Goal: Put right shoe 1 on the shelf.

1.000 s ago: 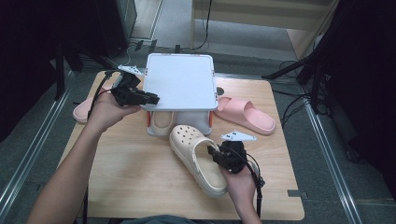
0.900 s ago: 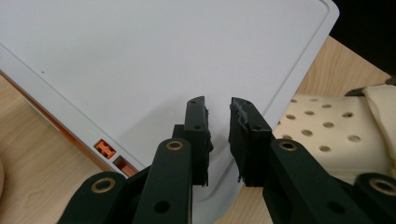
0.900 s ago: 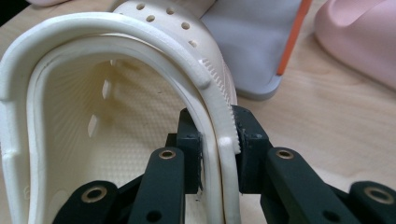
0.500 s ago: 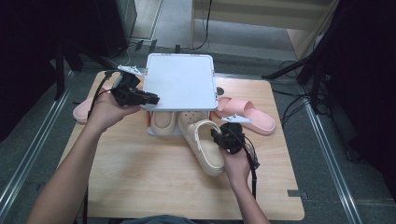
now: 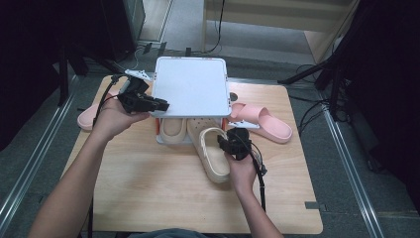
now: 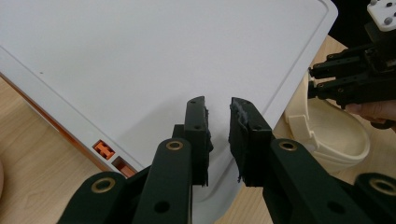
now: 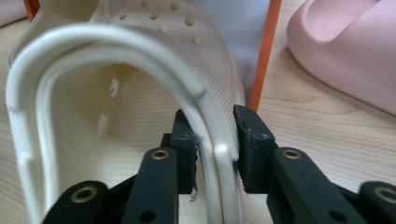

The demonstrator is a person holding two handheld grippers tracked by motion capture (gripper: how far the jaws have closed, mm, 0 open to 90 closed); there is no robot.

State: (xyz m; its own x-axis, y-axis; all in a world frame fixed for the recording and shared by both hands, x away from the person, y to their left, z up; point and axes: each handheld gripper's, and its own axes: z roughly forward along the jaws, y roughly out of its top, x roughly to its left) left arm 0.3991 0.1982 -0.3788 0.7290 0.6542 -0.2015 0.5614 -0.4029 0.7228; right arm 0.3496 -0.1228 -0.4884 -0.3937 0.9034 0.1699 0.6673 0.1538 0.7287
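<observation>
On the wooden surface [image 5: 148,188], going left to right in the high view: a pink slide [image 5: 85,118] lies at the far left edge, partly behind the left hand [image 5: 113,119]. Next comes a low shoe rack with orange posts, roofed by a white tray-like top [image 5: 190,87]; that top hides most of the shelf beneath. One cream clog [image 5: 173,130] sits under it on the left side. A second cream clog [image 5: 213,153] lies just beside it, its toe tucked under the top's front edge and its heel sticking out toward the person. Past the rack's right post rests another pink slide [image 5: 265,121], near the clog but apart from it.

The left tongs [image 6: 218,121] lie over the left edge of the white top, jaws a narrow gap apart; the gripper view shows the top's surface behind them with nothing pinched, so they are released.

The right tongs [image 7: 212,135] straddle the second clog's heel strap and side wall. Its jaws have just been opening: the right pad sits against the rim, the left one shows a sliver of space, so the clench is slackening with the clog between them. An orange post [image 7: 264,51] stands directly ahead of the clog's toe on that side.
</observation>
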